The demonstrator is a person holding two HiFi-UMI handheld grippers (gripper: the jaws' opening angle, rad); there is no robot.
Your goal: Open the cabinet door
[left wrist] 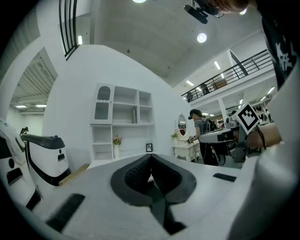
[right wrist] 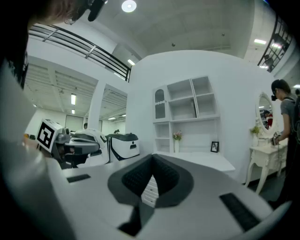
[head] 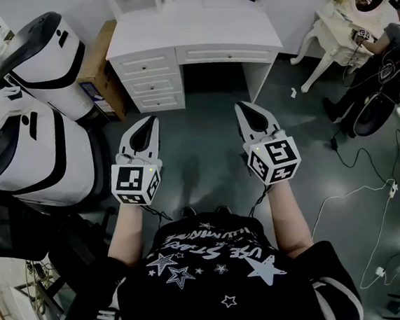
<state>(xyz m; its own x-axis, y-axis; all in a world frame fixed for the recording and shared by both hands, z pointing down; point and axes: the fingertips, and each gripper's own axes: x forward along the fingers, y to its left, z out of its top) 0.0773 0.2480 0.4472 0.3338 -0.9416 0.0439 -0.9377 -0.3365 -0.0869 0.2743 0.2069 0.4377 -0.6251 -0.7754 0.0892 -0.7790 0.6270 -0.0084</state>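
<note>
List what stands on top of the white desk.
On the white desk: a shelf unit, a vase of flowers and a small picture frame. What lies behind its arched door cannot be made out.

The dark floor [head: 206, 170] is carrying a white desk [head: 199, 25], with a brown box [head: 100, 65] sitting just left of the desk and white cables [head: 355, 195] trailing well right of the desk

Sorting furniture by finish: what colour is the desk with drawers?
The desk is white; best in head view.
</note>
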